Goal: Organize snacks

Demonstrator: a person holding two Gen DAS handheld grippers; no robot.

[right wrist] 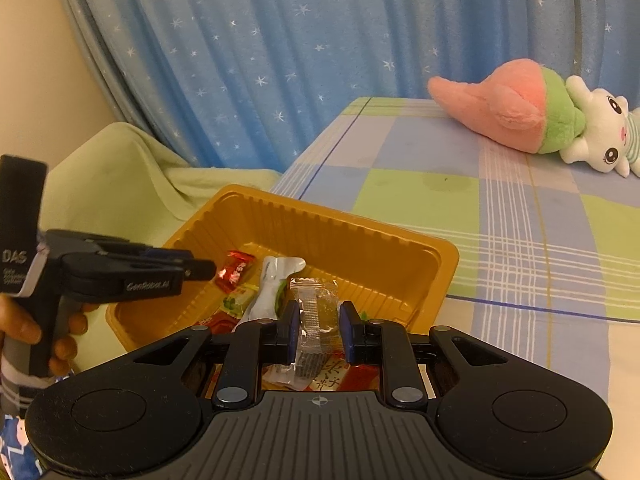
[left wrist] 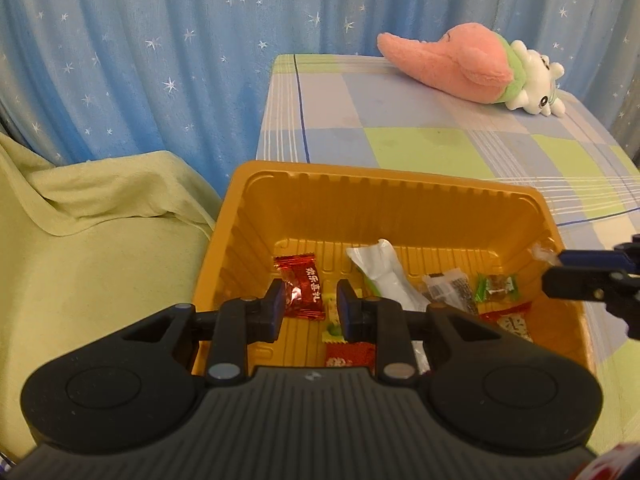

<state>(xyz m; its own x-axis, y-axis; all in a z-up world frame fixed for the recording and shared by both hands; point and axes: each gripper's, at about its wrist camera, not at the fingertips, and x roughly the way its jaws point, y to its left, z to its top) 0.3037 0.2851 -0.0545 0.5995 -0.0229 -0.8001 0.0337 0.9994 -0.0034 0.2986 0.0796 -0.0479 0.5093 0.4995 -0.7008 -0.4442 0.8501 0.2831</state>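
Snacks sit in tray [right wrist: 404, 252]; right gripper [right wrist: 319, 330] pinches clear packet [right wrist: 314, 312] (lower centre): release low. Left gripper [left wrist: 310, 308] clenched, empty.

Both wrist views close above one shared tray [left wrist: 400, 184].

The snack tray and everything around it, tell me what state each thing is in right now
Orange tray: upright on the checked cloth, holding several wrapped snacks.
Red candy: wrapped, lying on the tray floor.
White packet: sealed, lying on the tray floor.
Clear-wrapped snack: sealed, held above the tray.
Left claw: nearly shut, empty, over the tray.
Right claw: closed on the clear-wrapped snack.
Plush toy: lying on its side.
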